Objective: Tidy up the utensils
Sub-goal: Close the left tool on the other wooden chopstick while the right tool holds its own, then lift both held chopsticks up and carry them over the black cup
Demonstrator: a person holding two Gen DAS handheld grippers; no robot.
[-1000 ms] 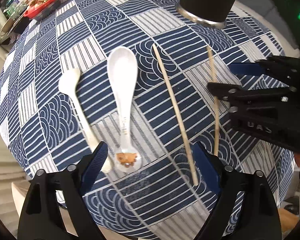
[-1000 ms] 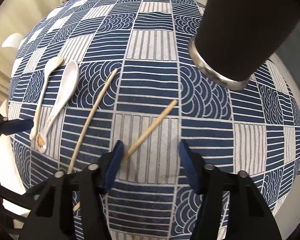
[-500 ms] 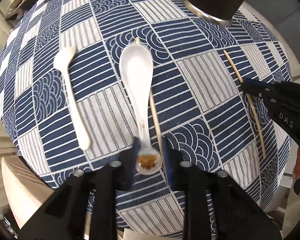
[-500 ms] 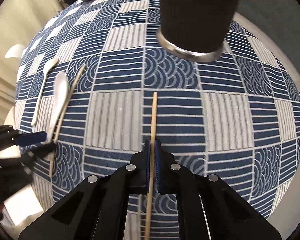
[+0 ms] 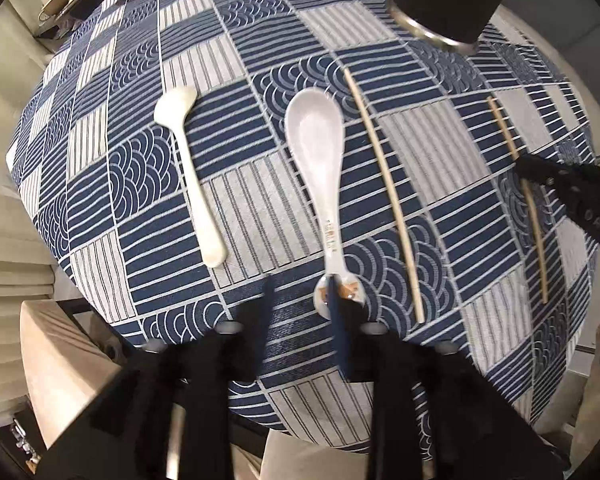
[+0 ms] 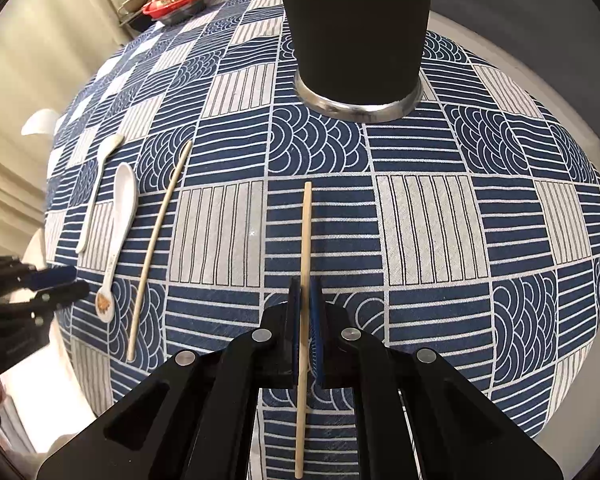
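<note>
My right gripper (image 6: pixel 305 312) is squeezed tight on one chopstick (image 6: pixel 306 240), which points at the black cup (image 6: pixel 358 32). I should lift it slowly, keep it straight, then tip it into the cup. My left gripper (image 5: pixel 300 300) is partly open and holds nothing; one finger touches the white spoon (image 5: pixel 320 168).

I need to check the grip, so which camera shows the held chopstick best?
The right wrist view: the chopstick runs centrally between the right gripper pads. The left wrist view shows it at the right edge, partly behind that gripper.
</note>
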